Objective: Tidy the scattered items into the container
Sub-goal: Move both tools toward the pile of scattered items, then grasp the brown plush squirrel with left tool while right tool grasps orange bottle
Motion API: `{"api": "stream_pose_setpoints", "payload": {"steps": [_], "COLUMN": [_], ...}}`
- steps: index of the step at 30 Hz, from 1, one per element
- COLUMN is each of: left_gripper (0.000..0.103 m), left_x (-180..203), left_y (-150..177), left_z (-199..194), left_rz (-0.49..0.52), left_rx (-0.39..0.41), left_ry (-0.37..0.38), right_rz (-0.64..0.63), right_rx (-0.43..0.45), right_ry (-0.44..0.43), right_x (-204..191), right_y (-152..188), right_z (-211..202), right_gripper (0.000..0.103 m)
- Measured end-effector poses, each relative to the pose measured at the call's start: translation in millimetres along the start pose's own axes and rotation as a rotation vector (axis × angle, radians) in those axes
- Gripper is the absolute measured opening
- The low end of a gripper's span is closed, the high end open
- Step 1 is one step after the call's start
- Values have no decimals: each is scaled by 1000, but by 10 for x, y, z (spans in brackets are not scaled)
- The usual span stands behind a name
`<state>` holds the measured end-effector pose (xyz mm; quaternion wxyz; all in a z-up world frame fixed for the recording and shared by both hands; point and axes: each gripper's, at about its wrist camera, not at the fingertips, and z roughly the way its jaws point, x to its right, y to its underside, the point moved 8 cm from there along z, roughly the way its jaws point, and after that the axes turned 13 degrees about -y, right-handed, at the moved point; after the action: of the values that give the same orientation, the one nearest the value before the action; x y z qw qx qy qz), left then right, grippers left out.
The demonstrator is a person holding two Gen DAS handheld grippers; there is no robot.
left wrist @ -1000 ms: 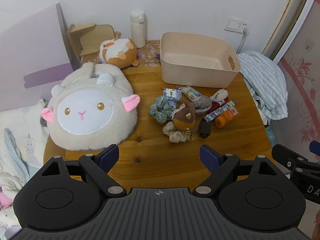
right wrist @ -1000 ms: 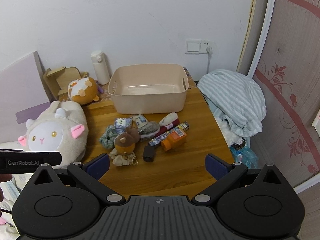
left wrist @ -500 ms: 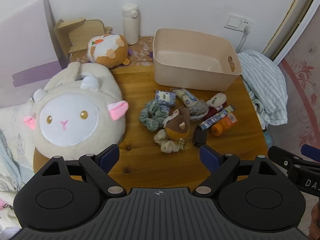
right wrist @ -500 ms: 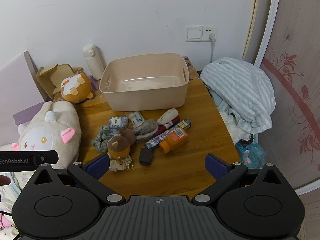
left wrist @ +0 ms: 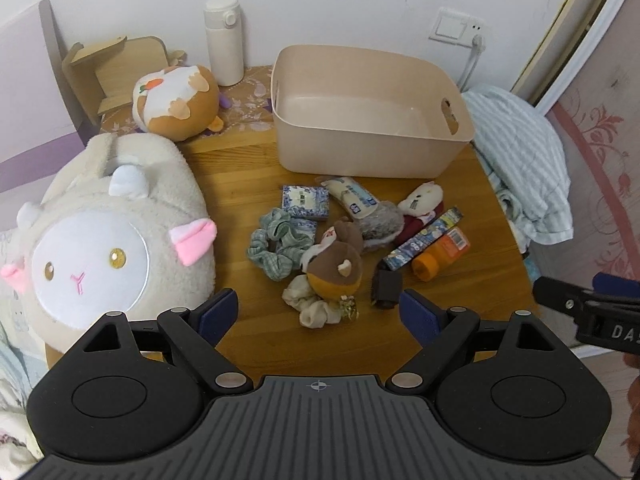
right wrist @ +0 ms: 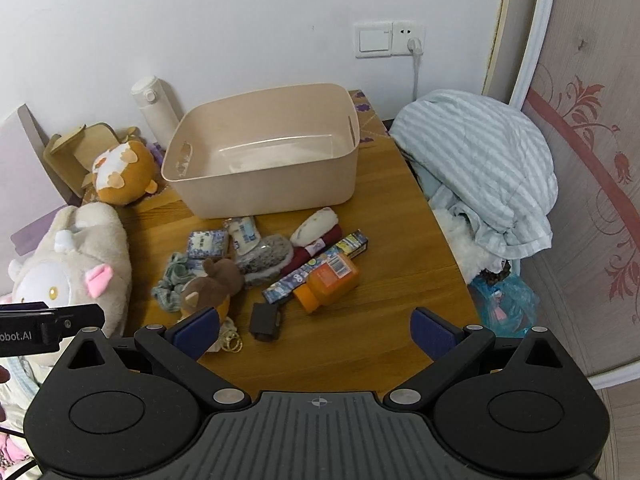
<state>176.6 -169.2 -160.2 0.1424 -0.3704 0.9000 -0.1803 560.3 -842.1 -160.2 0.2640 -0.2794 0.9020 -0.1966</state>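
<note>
An empty beige bin (left wrist: 372, 136) (right wrist: 272, 184) stands at the back of the wooden table (left wrist: 240, 184). In front of it lies a heap: a brown acorn plush (left wrist: 334, 270) (right wrist: 214, 284), a green scrunchie (left wrist: 274, 246), a blue patterned packet (left wrist: 305, 200), a white tube (left wrist: 351, 196), a grey fuzzy item (left wrist: 380, 224), a white-and-red plush (left wrist: 420, 208), a long blue box (left wrist: 424, 238), an orange bottle (left wrist: 440, 254) (right wrist: 328, 280) and a black block (left wrist: 386, 288) (right wrist: 266, 320). My left gripper (left wrist: 318, 312) and right gripper (right wrist: 316, 330) are open and empty, above the table's near edge.
A big sheep plush (left wrist: 108, 240) fills the table's left side. An orange-white plush (left wrist: 176, 100), a wooden stand (left wrist: 112, 68) and a white flask (left wrist: 223, 40) sit at the back left. Striped bedding (right wrist: 480, 168) lies to the right.
Both grippers have moved forward and lower toward the heap, which now looks closer. The jaws stay open. Nothing on the table has moved.
</note>
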Motion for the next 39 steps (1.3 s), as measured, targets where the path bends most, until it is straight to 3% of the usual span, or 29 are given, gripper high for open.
{"api": "stream_pose_setpoints", "payload": {"steps": [9,17,21,32,36,39], "left_gripper": [89,88,88,88,87,79], "left_x": [113,324,445,708,766,816], "left_y": [-40,-76,-103,-76,-44,-29], "left_z": [426,733,883,1133,1259,1354], "left_rz": [110,257,306,503,536,542], "left_rx": [-4,19,26,123,101,74], "left_ry": [29,60,82,119,128,145], "right_rz": [41,253,287,434,479,495], "right_rx": [26,102,148,178,180,165], "right_ry": [7,108,92,125,133,143], "right_x": [282,623,711,1001,1059,1088], "right_y": [-49,-54,-81,-29,-29,-44], "right_z": [352,704,854,1226,1335,1416], "right_gripper": [99,96,95,93,93,93]}}
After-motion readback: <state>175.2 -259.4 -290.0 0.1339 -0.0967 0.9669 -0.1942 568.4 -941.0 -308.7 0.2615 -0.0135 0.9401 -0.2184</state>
